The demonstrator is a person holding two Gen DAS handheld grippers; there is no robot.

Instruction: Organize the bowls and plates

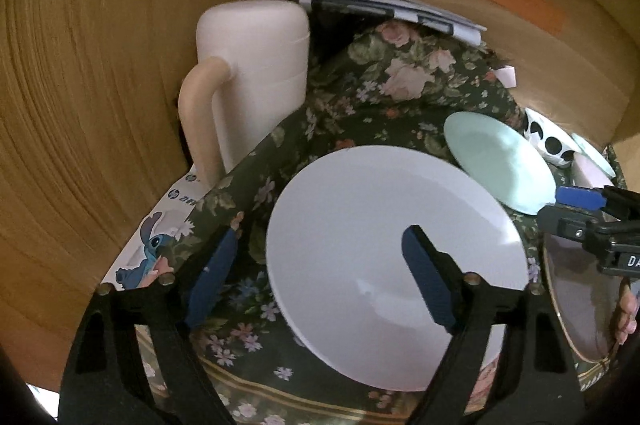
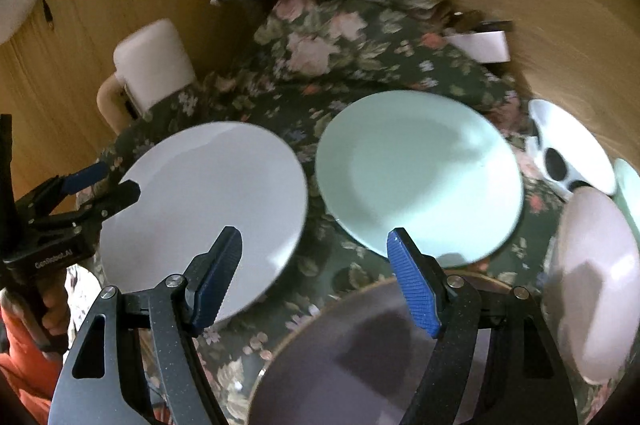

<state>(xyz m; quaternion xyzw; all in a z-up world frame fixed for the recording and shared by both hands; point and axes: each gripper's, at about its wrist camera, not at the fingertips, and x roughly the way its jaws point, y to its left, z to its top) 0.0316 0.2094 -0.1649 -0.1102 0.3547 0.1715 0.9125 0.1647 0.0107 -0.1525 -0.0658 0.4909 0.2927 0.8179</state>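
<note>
The left gripper [image 1: 320, 269] hangs over the white plate [image 1: 384, 225], jaws wide and empty, one finger above the plate and the other off its 9 o'clock rim. The right gripper [image 2: 316, 277] is likewise wide and empty. From it, the mint plate [image 2: 420, 173] lies at 1 o'clock on the floral cloth [image 2: 320, 65], the pink plate [image 2: 592, 285] at 3 o'clock.

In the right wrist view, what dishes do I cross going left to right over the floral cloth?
White plate → mint green plate → black-spotted bowl → pale pink plate. The gold-rimmed plate lies nearest, below the others, so I leave it out.
</note>
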